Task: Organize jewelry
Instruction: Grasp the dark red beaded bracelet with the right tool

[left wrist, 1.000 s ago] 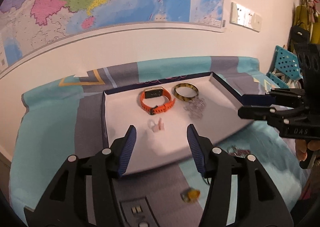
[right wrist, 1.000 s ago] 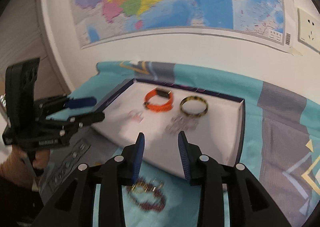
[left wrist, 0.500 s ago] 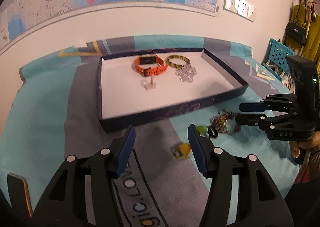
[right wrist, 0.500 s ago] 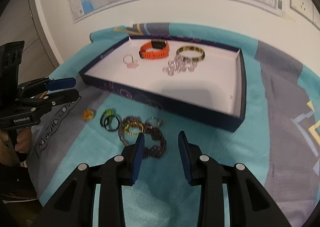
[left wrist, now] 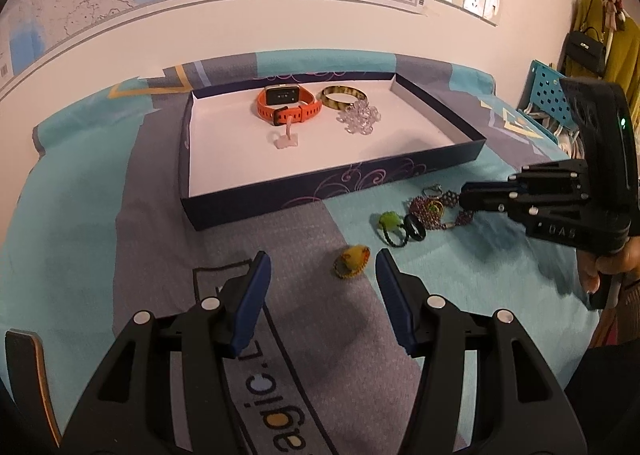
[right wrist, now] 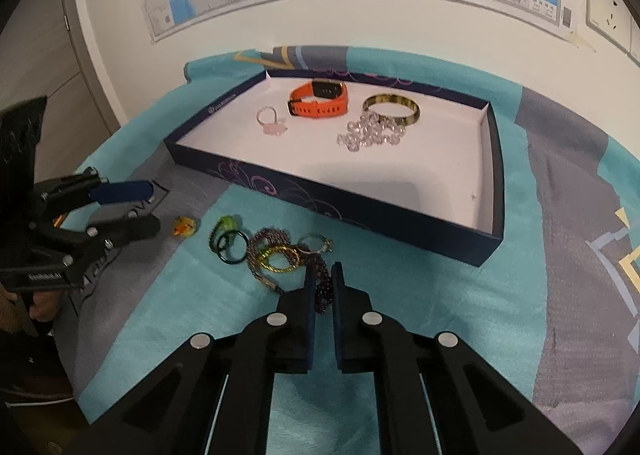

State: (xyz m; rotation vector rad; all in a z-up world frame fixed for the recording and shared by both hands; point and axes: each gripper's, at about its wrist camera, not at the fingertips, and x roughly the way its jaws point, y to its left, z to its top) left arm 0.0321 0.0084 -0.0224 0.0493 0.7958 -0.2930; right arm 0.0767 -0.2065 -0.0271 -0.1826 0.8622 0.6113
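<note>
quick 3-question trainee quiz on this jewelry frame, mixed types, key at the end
1. True or false: the orange watch lies inside the tray.
2. Which gripper has its jaws nearly closed around the purple bead chain? A) left gripper B) right gripper
3. Fill in: the yellow ring lies on the ____, outside the tray.

Key:
1. True
2. B; the left one is open, hovering by the yellow ring
3. cloth
</note>
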